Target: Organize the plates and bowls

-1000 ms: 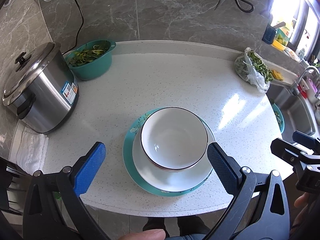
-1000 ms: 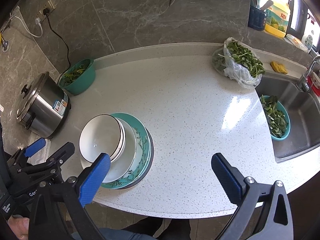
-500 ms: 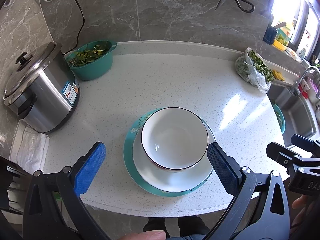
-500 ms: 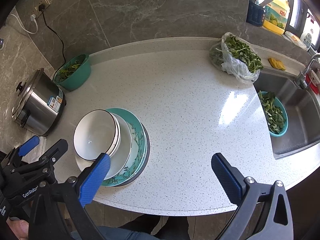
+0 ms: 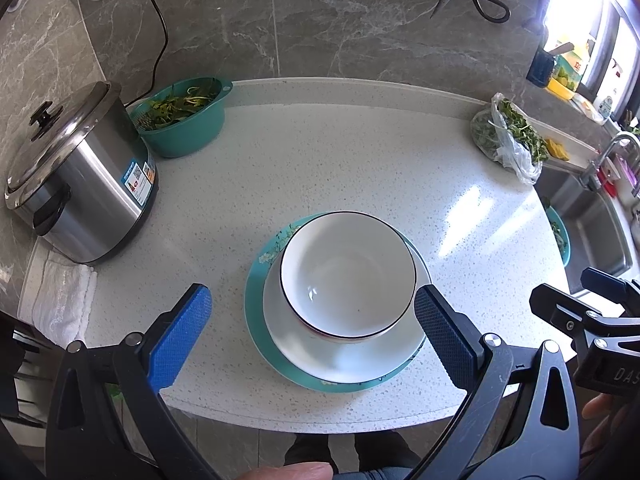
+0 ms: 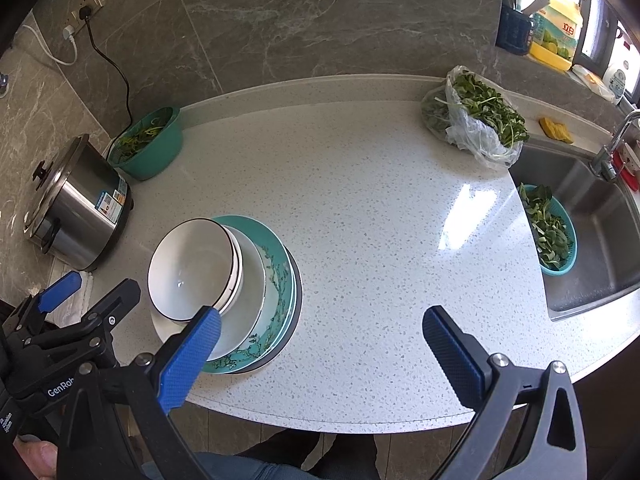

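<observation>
A white bowl with a black rim (image 5: 348,276) sits on a white plate (image 5: 340,356), which rests on a teal floral plate (image 5: 260,320) near the counter's front edge. The right wrist view shows the same stack: nested bowls (image 6: 192,268), the white plate (image 6: 244,312), teal plates (image 6: 280,280) and a dark rim at the bottom. My left gripper (image 5: 311,300) is open, its blue pads either side of the stack and nearer me, holding nothing. My right gripper (image 6: 322,316) is open over bare counter to the right of the stack, also empty.
A steel rice cooker (image 5: 76,176) and a teal basin of greens (image 5: 180,120) stand at the back left, with a white towel (image 5: 60,296) by the cooker. A bag of greens (image 6: 476,120) lies at the back right. The sink (image 6: 592,240) holds a teal colander (image 6: 552,232).
The right gripper has drifted a little, so the stack sits slightly further left in its view. The left gripper and the stack have stayed put. Both grippers remain open.
</observation>
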`<state>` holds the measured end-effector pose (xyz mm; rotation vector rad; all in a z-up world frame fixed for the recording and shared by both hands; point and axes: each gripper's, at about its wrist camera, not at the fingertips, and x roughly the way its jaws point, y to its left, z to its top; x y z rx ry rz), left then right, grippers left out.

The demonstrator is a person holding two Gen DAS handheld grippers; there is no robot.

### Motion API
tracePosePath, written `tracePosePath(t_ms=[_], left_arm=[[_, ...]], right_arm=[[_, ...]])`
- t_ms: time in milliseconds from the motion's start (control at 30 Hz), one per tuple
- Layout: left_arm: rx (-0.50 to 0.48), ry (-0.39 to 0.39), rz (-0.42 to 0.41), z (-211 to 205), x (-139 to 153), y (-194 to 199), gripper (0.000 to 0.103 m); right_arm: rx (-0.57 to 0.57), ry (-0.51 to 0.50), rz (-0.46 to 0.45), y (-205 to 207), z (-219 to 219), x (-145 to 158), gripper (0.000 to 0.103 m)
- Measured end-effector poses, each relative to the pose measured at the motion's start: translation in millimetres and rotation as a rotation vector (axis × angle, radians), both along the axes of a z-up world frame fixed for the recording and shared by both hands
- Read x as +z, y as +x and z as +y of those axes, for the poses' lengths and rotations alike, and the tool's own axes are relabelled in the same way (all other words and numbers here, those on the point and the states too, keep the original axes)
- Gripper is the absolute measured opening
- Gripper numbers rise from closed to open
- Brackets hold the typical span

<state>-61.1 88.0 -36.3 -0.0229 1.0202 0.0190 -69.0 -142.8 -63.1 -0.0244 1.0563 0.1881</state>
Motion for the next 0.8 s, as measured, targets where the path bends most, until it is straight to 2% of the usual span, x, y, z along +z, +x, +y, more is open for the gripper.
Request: tracePosePath(t_ms=[800], left_arm=[[0.007, -0.006, 0.013, -2.3, -5.9, -0.4, 0.103]], right_arm=[[0.002, -0.002, 0.007, 0.1, 1.4, -1.9, 0.103]])
